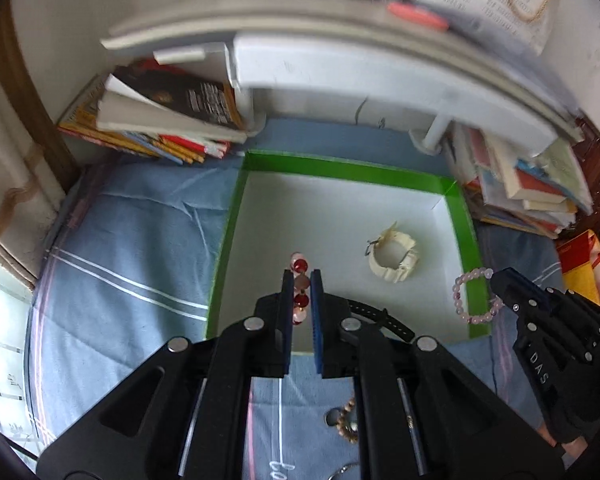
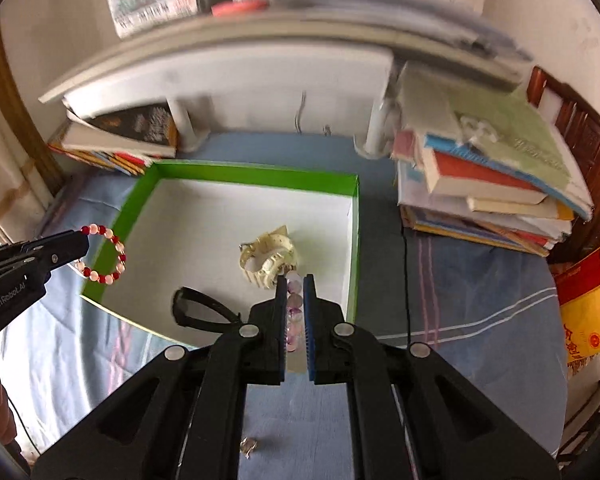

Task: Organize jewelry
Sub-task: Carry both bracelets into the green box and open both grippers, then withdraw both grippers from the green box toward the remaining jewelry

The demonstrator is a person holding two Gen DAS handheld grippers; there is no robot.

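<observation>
A green-walled box [image 1: 342, 168] [image 2: 256, 173] with a white floor lies on the blue cloth. In it rest a cream watch [image 1: 394, 258] [image 2: 268, 258] and a black watch [image 1: 374, 314] [image 2: 198, 312]. My left gripper [image 1: 301, 280] [image 2: 85, 245] is shut on a red-and-pink bead bracelet [image 1: 300, 266] [image 2: 108, 254], held above the box's near left part. My right gripper [image 2: 295, 280] [image 1: 494, 280] is shut on a pale pink-and-purple bead bracelet [image 2: 294, 304] [image 1: 474, 296], hanging over the box's right wall.
Book stacks [image 1: 160, 120] [image 2: 492, 176] flank a grey shelf stand [image 1: 360, 72] behind the box. A brown bead bracelet [image 1: 346, 420] and a metal ring lie on the cloth below my left gripper. A small metal piece [image 2: 249, 446] lies under the right one. A yellow-red bag [image 2: 588, 304] sits right.
</observation>
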